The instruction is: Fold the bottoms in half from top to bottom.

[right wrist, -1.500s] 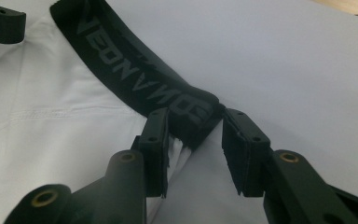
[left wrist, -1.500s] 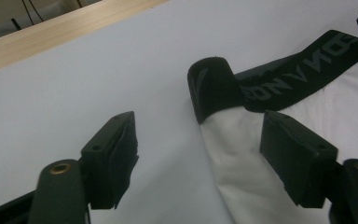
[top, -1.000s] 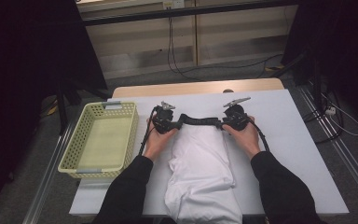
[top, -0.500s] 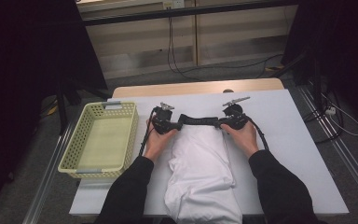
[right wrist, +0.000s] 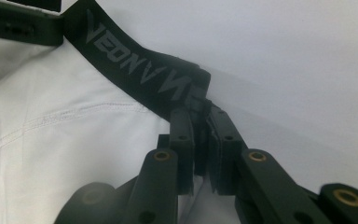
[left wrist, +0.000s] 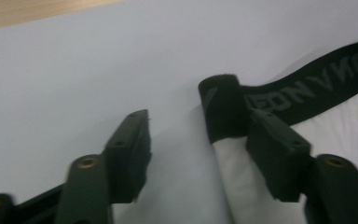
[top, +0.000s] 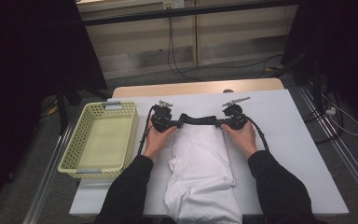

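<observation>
Two claws at the black elastic waistband (top: 200, 120) of the white fabric garment (top: 203, 168), mid-desk (top: 298, 154): right claw (right wrist: 200, 109) pinching the band's end, left claw (left wrist: 193, 135) spread, straddling the other end.

A white-topped desk (top: 298, 154) carries everything. On it lie a white garment (top: 200, 172) with a black waistband (top: 200, 120) and, at its left edge, a pale yellow basket (top: 103, 170).
</observation>
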